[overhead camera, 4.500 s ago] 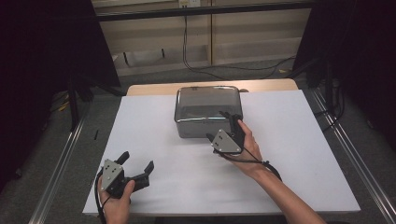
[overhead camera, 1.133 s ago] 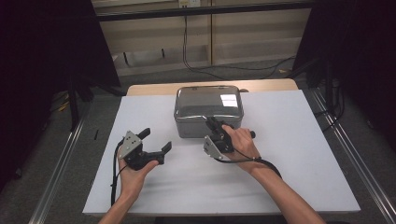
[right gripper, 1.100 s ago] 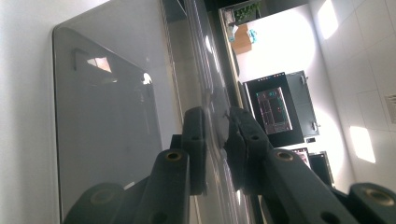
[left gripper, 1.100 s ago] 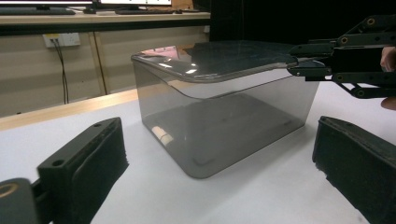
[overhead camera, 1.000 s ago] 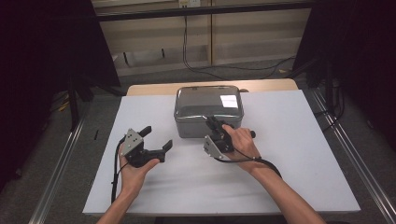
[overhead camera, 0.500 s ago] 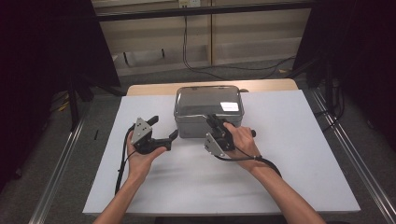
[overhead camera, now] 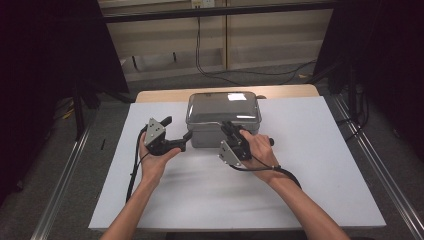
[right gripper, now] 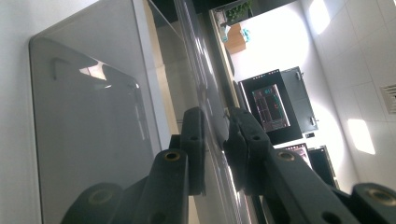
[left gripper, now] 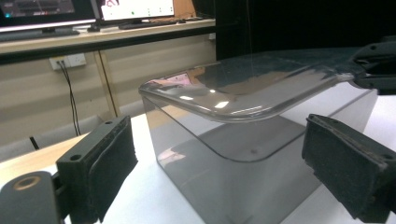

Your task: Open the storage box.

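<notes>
White tabletop [overhead camera: 300, 190], clear lidded box [overhead camera: 223, 117] at its far middle. My right gripper [overhead camera: 229, 131] is clamped on the lid's near rim [right gripper: 212, 135]. Left gripper [overhead camera: 176, 134] sits just beside the box's left corner, jaws wide and lately narrowing, box corner between the pads [left gripper: 100, 161] but untouched. Lid looks seated; I'd say bracing and opening remain.

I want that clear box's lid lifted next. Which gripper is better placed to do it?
Right. The right gripper already has its jaws clamped on the near edge of the lid. The left gripper is open beside the box's corner, holding nothing.
</notes>
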Motion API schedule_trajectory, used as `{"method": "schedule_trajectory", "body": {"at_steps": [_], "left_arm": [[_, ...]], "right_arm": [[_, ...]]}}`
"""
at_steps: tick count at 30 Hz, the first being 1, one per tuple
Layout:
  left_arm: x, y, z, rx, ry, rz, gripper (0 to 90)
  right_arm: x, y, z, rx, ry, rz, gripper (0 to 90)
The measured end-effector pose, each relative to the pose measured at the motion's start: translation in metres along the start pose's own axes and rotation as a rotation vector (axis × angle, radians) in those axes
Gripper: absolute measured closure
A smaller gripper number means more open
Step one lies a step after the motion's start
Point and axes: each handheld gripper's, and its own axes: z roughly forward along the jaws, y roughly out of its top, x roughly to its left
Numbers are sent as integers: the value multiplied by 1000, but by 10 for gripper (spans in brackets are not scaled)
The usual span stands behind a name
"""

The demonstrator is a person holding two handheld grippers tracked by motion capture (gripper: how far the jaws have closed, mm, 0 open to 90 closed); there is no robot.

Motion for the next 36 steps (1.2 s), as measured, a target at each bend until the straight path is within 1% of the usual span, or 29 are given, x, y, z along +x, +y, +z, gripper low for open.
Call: {"method": "schedule_trajectory", "body": {"at_steps": [1, 2, 3, 6, 7, 9, 11, 12, 13, 14, 15, 17, 18, 19, 21, 24, 27, 28, 29, 30, 31, 32, 33, 34, 35, 36], "left_arm": [[-1, 1, 1, 16, -4, 12, 82], [-2, 1, 3, 29, -14, 29, 82], [-2, 2, 5, 22, -1, 47, 86], [0, 3, 8, 16, -1, 49, 107], [2, 2, 12, 9, 12, 57, 112], [4, 2, 13, 3, 12, 55, 143], [6, 2, 16, 11, 27, 74, 145], [7, 2, 17, 15, 23, 76, 145], [8, 2, 19, 16, 24, 66, 148], [8, 2, 20, 23, 27, 65, 151], [9, 2, 22, 25, 32, 64, 151], [9, 2, 24, 30, 29, 66, 183], [10, 2, 26, 33, 29, 66, 183], [10, 2, 27, 32, 32, 71, 212], [11, 2, 28, 22, 29, 67, 226], [11, 2, 32, 17, 39, 67, 230], [13, 2, 33, 0, 50, 58, 236], [13, 3, 34, -6, 53, 68, 255], [13, 3, 34, -7, 51, 73, 255], [13, 3, 34, -7, 51, 73, 259], [13, 3, 35, -9, 47, 77, 269], [12, 2, 35, -15, 42, 70, 279], [12, 2, 35, -14, 37, 81, 285], [12, 2, 36, -17, 36, 80, 285], [12, 2, 36, -13, 35, 85, 287], [12, 2, 37, -14, 37, 89, 297]], "right_arm": [[-2, -1, 0, -3, -2, 18, 763], [-2, -1, 0, -3, -2, 18, 763], [-3, -1, 0, -4, -3, 16, 763], [-3, 0, 0, 0, -3, 14, 763], [-3, 1, 0, 0, -3, 14, 763], [-4, 1, 0, 1, -6, 10, 765], [-5, 2, 0, 0, -7, 12, 765], [-6, 1, 0, 0, -9, 14, 765], [-7, 1, 0, 0, -9, 15, 764], [-7, 1, 0, -2, -9, 11, 763], [-8, 1, 0, -3, -14, 21, 760], [-8, 1, 0, -3, -16, 15, 760], [-8, 1, 0, -3, -16, 15, 760], [-7, 1, 0, 2, -13, 17, 760], [-7, 1, 0, -1, -14, 12, 760], [-7, 1, 0, 0, -14, 17, 759], [-8, 2, 0, -3, -16, 16, 758], [-7, 2, 0, 0, -11, 13, 757], [-7, 2, 0, 0, -13, 12, 757], [-7, 2, 0, 0, -13, 12, 757], [-7, 1, 0, -2, -12, 23, 753], [-7, 1, 1, -2, -11, 23, 749], [-7, 1, 1, -2, -11, 21, 740], [-7, 1, 1, -2, -11, 21, 740], [-7, 1, 0, 0, -11, 23, 726], [-7, 0, 0, 2, -13, 35, 698]]}}
